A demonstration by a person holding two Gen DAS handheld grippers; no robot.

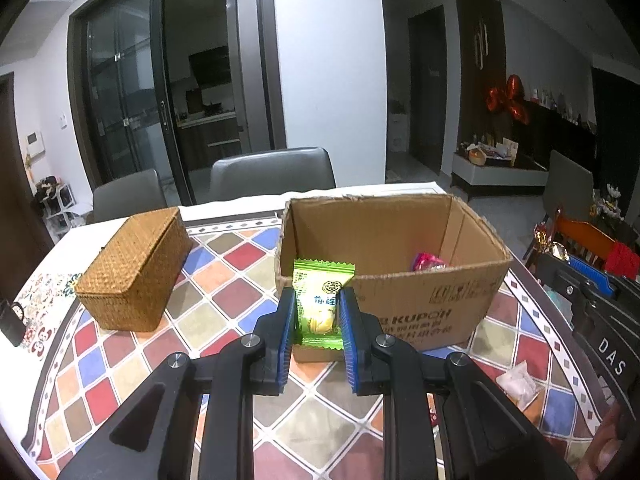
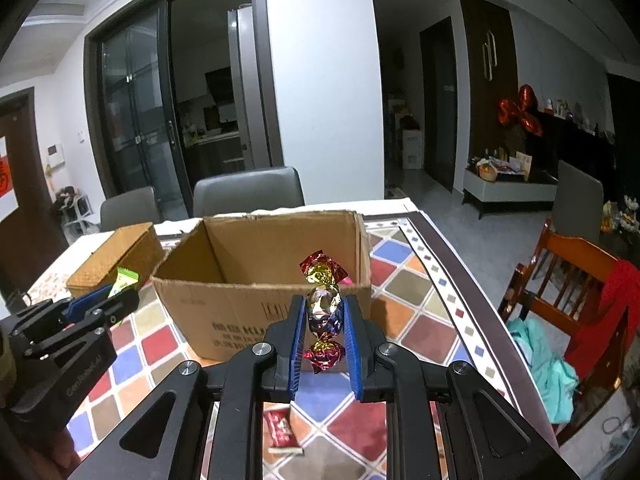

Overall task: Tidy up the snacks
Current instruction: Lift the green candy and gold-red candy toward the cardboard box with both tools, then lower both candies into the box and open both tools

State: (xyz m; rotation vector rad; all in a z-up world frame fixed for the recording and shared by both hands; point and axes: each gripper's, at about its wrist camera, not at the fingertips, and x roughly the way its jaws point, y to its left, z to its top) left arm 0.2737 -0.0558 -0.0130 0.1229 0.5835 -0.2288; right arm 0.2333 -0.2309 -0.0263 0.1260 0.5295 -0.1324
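Observation:
My left gripper is shut on a green snack packet with a yellow pastry printed on it, held upright just in front of the open cardboard box. Inside that box a pink wrapped snack lies at the right. My right gripper is shut on a twist-wrapped foil candy, red, gold and purple, also before the cardboard box. The left gripper with its green packet shows at the left of the right wrist view. The right gripper shows at the right edge of the left wrist view.
A lidded woven basket stands left of the box on the patterned tablecloth. A clear-wrapped snack and a red packet lie on the cloth near me. Grey chairs stand behind the table; a wooden chair with clothes stands to the right.

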